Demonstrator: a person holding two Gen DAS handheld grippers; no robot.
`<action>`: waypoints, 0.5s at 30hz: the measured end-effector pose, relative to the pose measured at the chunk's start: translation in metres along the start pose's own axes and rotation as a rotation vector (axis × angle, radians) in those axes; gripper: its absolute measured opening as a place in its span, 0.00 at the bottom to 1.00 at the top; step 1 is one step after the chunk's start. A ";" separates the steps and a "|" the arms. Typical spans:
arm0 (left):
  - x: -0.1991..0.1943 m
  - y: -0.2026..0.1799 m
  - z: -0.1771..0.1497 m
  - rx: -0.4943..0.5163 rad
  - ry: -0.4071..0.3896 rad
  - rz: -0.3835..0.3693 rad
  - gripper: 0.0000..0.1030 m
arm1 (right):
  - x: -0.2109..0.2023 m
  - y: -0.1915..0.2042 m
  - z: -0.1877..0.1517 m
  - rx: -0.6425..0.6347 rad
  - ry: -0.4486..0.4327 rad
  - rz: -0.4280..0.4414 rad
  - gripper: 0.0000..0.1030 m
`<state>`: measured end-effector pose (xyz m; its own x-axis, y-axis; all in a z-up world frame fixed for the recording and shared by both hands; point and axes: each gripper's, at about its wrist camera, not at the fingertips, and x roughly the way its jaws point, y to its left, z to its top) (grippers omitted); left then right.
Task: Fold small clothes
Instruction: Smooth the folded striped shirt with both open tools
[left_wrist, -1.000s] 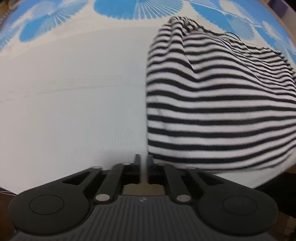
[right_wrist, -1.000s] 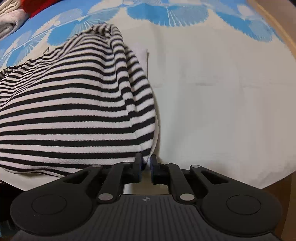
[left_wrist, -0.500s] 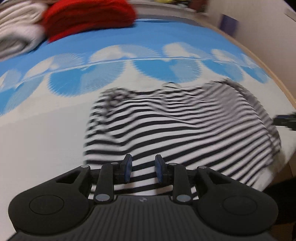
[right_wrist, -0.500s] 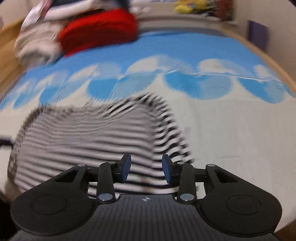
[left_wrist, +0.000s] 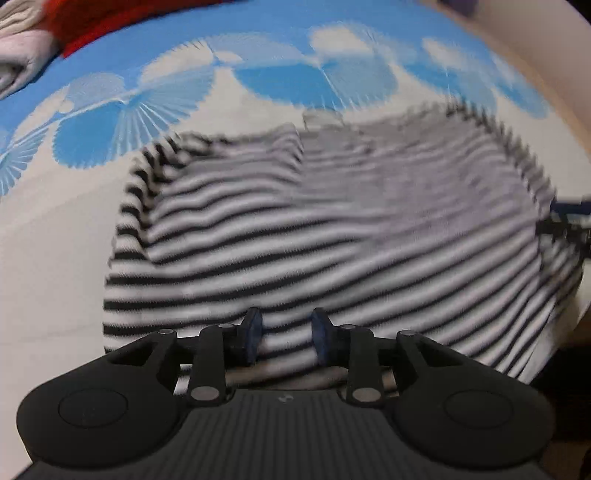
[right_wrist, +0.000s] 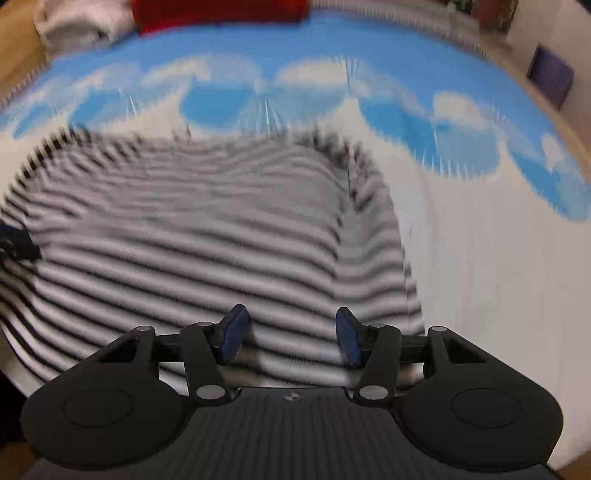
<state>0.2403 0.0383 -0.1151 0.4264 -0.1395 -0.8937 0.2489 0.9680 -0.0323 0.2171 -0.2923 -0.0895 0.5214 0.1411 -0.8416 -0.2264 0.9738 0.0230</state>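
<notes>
Black-and-white striped knit, the small garment (left_wrist: 332, 236) lies spread on the white part of a bedcover (left_wrist: 55, 229) printed with blue fans, stretching ahead of both pairs of fingers. The left gripper (left_wrist: 286, 338) hangs over the near hem with its blue pads (left_wrist: 253, 334) parted by a modest gap, which has just been widening; stripes show between them, and nothing is pinched. The right gripper (right_wrist: 290, 334) stands wider apart, its jaws also just opened, over the near right part of the cloth (right_wrist: 207, 236), its pads (right_wrist: 232, 332) free of the fabric. Off the garment's far side edge in each view a dark shape is probably the other gripper, though blur makes that unsure. Beyond the fingers, at the far end of the bed, sit a red bundle (right_wrist: 218, 11) and pale folded cloth (right_wrist: 81, 22)
</notes>
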 end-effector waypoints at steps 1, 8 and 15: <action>-0.001 0.004 0.002 -0.019 -0.016 0.008 0.33 | -0.005 0.000 0.001 0.004 -0.033 0.019 0.52; 0.021 0.021 0.013 -0.079 0.040 0.090 0.55 | 0.035 0.015 0.004 -0.068 0.094 0.004 0.55; 0.015 0.029 0.020 -0.132 -0.042 0.108 0.54 | 0.031 0.010 0.004 -0.040 0.065 0.007 0.58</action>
<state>0.2714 0.0600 -0.1208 0.4814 -0.0388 -0.8757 0.0843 0.9964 0.0022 0.2340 -0.2772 -0.1131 0.4650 0.1350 -0.8750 -0.2636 0.9646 0.0087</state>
